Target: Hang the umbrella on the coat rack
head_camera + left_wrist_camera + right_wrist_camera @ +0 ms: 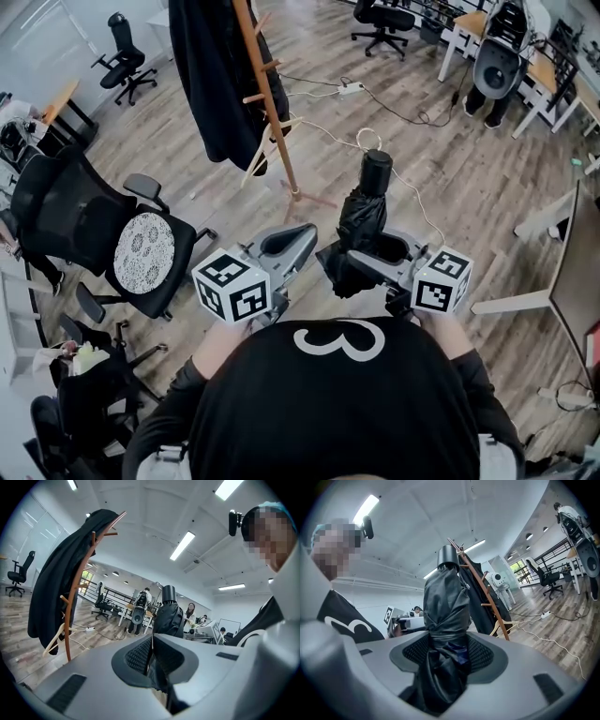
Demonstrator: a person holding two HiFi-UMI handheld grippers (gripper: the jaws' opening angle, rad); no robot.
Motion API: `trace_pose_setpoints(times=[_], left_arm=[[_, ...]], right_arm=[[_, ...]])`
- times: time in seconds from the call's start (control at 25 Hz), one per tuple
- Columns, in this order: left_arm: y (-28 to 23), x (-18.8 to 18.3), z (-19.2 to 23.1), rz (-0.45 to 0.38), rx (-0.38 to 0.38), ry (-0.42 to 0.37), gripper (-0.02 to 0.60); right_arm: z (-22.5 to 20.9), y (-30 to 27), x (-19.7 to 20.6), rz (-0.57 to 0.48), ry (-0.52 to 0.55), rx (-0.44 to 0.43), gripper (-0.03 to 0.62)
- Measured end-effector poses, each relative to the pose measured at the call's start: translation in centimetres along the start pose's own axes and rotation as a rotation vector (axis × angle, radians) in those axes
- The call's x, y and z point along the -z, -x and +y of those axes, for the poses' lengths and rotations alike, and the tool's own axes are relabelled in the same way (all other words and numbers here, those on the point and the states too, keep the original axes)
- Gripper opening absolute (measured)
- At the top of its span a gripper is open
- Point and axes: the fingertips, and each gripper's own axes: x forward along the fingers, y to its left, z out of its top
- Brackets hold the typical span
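Right gripper [364, 255] clamps the folded umbrella [368, 199] by its slack fabric, upright, short of the coat rack [271, 101]; left gripper [298, 238] pinched shut, empty; the cloth hold may slip during hanging.

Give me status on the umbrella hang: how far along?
Done: the right gripper is shut on the folded umbrella, which is up off the floor. In hand: it is held in front of the person, well short of the rack. Left: reach the rack and hang it on a free peg. The left gripper is shut, empty.
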Motion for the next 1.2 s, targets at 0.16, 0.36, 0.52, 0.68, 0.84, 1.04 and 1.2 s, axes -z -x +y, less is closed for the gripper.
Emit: trace_pose_setpoints(times=[0.16, 0.36, 0.52, 0.68, 0.84, 1.04, 1.2], left_arm=[[-0.8, -0.1, 0.3, 0.000, -0.005, -0.005, 0.021], [-1.0, -0.3, 1.0, -0.009, -0.016, -0.008, 0.021], [-0.8, -0.5, 2.3, -0.012, -0.027, 0.000, 0.021], [-1.0, -0.9, 4.4, -0.013, -0.036, 0.016, 0.021], [-2.2, -2.2, 8.0, -0.002, -0.027, 0.032, 0.021], [-4.1, -3.8, 12.4, 0.014, -0.012, 0.044, 0.021], [-5.5, -5.9, 16.1, 0.020, -0.003, 0.050, 0.021]], right_arm=[[-1.0, 0.0, -0.3, 0.001, 0.008, -0.004, 0.256], [-1.8, -0.6, -0.3, 0.010, 0.009, -0.009, 0.256], [-2.1, -1.9, -0.4, 0.021, 0.007, -0.017, 0.256], [-3.2, -3.4, -0.8, 0.032, 0.001, -0.017, 0.256], [-5.6, -6.2, -1.8, 0.045, -0.017, -0.008, 0.256], [-8.9, -9.6, -3.5, 0.051, -0.029, 0.006, 0.256], [-11.5, -12.4, -5.3, 0.052, -0.036, 0.020, 0.256]])
